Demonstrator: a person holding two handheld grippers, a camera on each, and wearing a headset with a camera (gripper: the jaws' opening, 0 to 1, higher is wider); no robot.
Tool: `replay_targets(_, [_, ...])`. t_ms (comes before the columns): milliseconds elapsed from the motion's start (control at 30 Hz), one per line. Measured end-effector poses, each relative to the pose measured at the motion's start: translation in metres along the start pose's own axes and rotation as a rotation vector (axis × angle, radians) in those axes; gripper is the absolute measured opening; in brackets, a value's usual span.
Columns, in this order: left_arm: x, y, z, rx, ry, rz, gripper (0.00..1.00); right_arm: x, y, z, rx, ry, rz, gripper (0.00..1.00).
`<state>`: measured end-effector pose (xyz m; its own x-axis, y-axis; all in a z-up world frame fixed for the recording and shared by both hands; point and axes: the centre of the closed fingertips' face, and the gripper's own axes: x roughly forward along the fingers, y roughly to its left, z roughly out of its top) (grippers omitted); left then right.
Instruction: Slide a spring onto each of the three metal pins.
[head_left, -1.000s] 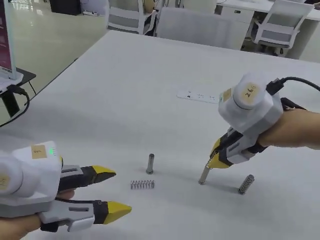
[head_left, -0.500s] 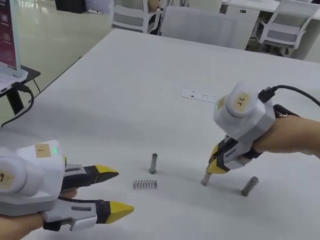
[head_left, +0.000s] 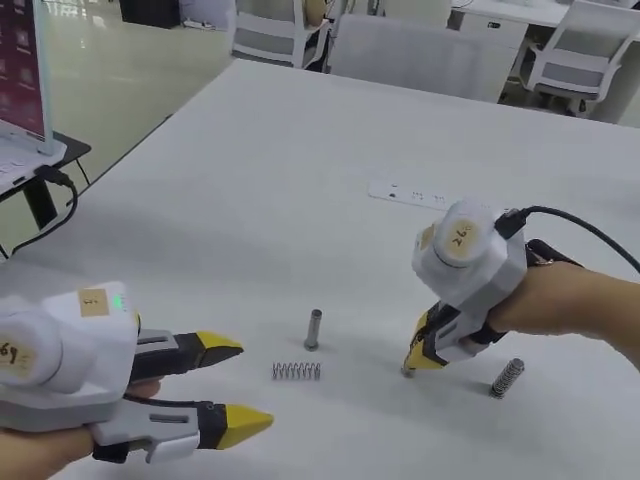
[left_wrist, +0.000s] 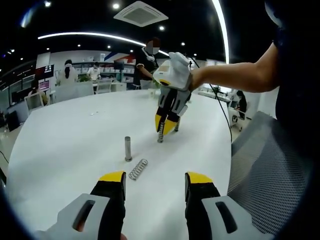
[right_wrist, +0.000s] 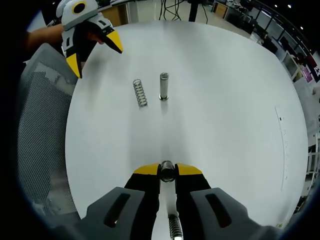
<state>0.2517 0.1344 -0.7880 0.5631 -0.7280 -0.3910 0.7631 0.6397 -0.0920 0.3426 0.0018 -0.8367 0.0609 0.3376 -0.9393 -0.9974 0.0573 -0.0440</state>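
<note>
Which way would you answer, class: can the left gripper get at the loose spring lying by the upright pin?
Probably yes. The left gripper is open, and the loose spring lies on bare table just ahead of its jaws. The upright pin stands beyond it; the right gripper is farther off.

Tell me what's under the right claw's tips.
Under the right claw, a coiled spring stands on the table, gripped at its top. The claw covers its upper end; whether anything runs inside the coil cannot be seen.

Yellow-tipped left tool (head_left: 255, 384), silvery spring (head_left: 297, 371), white table (head_left: 300, 200).
</note>
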Motion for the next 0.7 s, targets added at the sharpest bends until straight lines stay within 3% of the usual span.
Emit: replay_targets(700, [-0.0004, -0.0002, -0.0001, 0.001, -0.001, 0.005, 0.41, 0.0087, -0.0018, -0.0017, 0.007, 0.005, -0.013, 0.1])
